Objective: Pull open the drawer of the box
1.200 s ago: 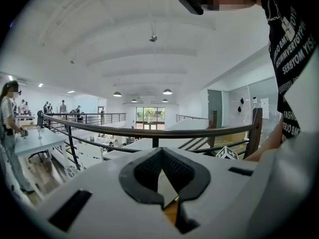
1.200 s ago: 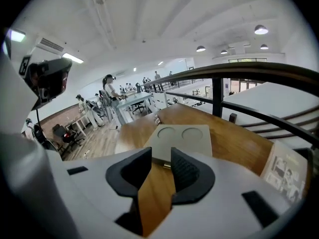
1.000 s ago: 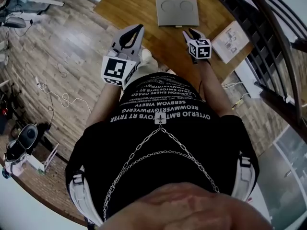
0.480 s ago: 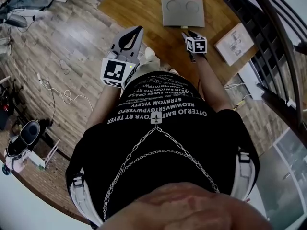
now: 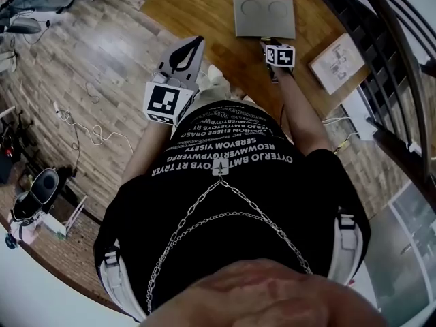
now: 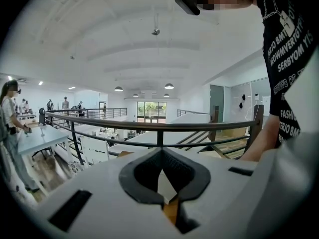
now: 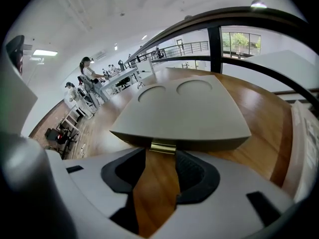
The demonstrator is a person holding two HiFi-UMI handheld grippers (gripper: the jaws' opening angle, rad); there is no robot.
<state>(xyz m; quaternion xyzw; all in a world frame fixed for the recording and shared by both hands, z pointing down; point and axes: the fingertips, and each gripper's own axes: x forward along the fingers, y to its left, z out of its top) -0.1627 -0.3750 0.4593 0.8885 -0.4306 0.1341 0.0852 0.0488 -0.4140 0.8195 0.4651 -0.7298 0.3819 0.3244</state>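
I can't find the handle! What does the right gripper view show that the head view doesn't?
Only the right gripper view: the brass handle up close, at the jaw tips of the right gripper, whose jaws have just been opening and grip nothing. Only the head view: the left gripper and the person's black shirt. Both: the grey box on the wooden table.

Box (image 7: pixel 184 113) front face shadowed, indistinct; booklet (image 7: pixel 305 148) cut by right edge.
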